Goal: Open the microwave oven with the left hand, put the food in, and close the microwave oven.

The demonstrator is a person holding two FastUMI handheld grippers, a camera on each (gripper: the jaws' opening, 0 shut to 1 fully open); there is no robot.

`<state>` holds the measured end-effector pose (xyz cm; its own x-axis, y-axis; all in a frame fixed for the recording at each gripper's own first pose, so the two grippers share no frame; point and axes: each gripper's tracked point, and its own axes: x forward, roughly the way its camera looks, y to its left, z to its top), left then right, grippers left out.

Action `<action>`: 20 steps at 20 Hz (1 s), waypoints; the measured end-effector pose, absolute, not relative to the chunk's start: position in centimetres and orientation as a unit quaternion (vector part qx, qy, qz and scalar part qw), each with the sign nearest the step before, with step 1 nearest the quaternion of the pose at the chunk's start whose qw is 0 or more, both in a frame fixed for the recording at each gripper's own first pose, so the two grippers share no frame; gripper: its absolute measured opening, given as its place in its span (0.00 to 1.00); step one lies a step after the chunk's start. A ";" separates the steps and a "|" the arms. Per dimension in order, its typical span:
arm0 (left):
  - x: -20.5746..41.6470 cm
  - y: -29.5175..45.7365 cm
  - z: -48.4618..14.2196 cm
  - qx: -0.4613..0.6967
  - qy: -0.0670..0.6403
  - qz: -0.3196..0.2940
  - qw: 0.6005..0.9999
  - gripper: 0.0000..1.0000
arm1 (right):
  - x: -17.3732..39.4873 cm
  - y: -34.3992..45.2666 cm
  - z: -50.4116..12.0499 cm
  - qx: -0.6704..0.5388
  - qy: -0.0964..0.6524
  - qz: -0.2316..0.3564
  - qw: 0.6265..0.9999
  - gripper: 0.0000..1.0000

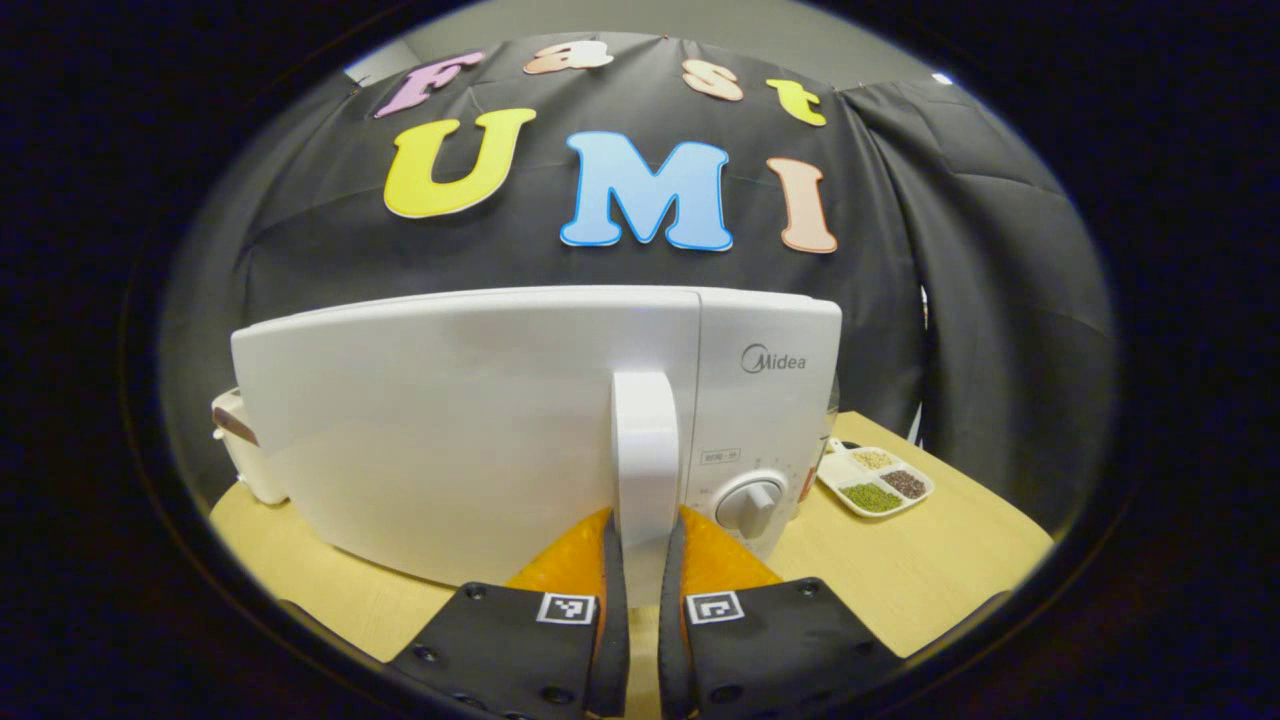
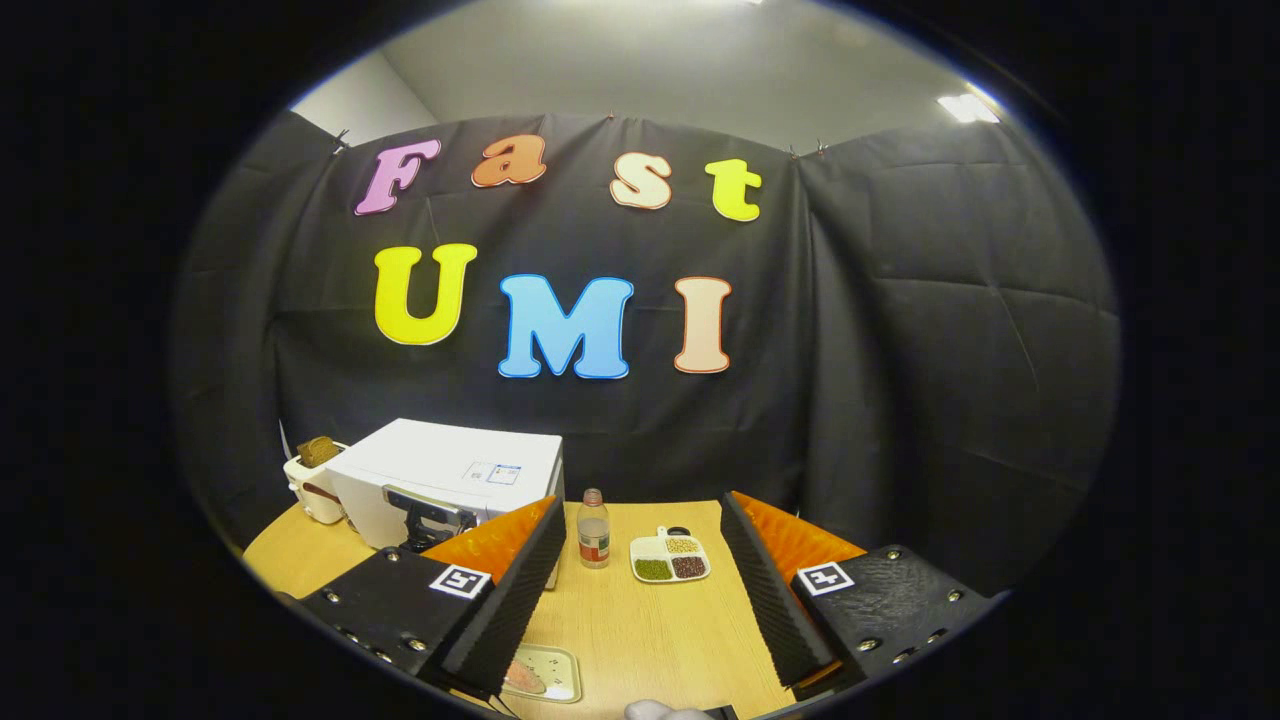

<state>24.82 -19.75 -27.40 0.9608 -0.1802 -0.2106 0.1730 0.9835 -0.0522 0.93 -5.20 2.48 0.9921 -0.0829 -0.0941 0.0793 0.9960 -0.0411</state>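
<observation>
One microwave [image 1: 520,420] on the table [image 1: 930,570]; left gripper [image 1: 645,530] clamps its door handle [image 1: 645,450]. Right gripper [image 2: 640,560] hangs spread, holding nothing. One bottle [image 2: 593,528], one three-part dish [image 2: 670,558], one food plate [image 2: 545,672].

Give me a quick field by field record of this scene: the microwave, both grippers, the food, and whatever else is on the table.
microwave oven: white, on the wooden table, door looks closed
door handle: vertical white bar
left gripper: fingers closed on either side of the handle's lower end
right gripper: open, holding nothing, above the table
food: on a small plate at the table's near edge
tray: divided dish of grains right of the microwave
bottle: beside the tray
toaster: left of the microwave
</observation>
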 end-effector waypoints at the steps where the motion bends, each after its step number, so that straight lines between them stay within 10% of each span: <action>1: 24.8 -19.8 -27.3 -0.018 0.107 -0.091 0.990 0.18 | 0.8 -5.2 2.5 -0.021 0.049 -0.040 0.998 0.95; 20: 8.3 -12.3 -28.6 0.001 0.128 -0.082 0.988 0.17 | -0.3 0.1 1.9 0.000 0.052 0.058 0.997 0.96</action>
<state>8.30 -12.33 -28.56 0.9537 -0.1628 -0.2529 0.1633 0.9864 -0.0189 -0.29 0.14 1.88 0.9878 0.1159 -0.1036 -0.1158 0.9932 0.0067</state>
